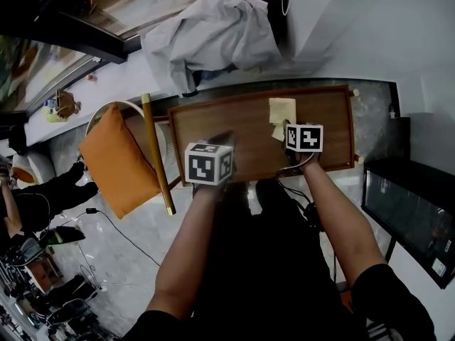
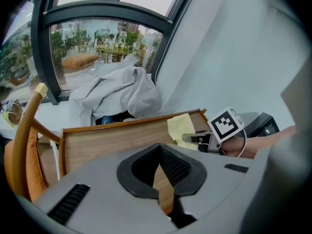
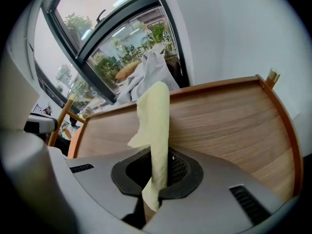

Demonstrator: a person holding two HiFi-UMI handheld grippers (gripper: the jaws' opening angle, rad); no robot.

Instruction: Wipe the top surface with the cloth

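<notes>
A pale yellow cloth (image 1: 281, 112) (image 3: 155, 116) hangs over the wooden table top (image 1: 213, 130) (image 3: 229, 126), which has a raised rim. My right gripper (image 1: 288, 130) (image 3: 156, 172) is shut on the cloth's lower edge, so the cloth stands up from the jaws above the right half of the top. The left gripper view shows the same cloth (image 2: 180, 127) and the right gripper (image 2: 192, 138) at the table's (image 2: 107, 140) far right. My left gripper (image 1: 224, 137) (image 2: 160, 152) hovers over the front left of the top, its jaws shut with nothing between them.
A wooden chair with an orange cushion (image 1: 117, 158) stands against the table's left end. A heap of pale grey fabric (image 1: 213, 34) lies on the sill behind the table. A black unit (image 1: 409, 204) is at the right. A person (image 1: 43, 190) sits at the far left.
</notes>
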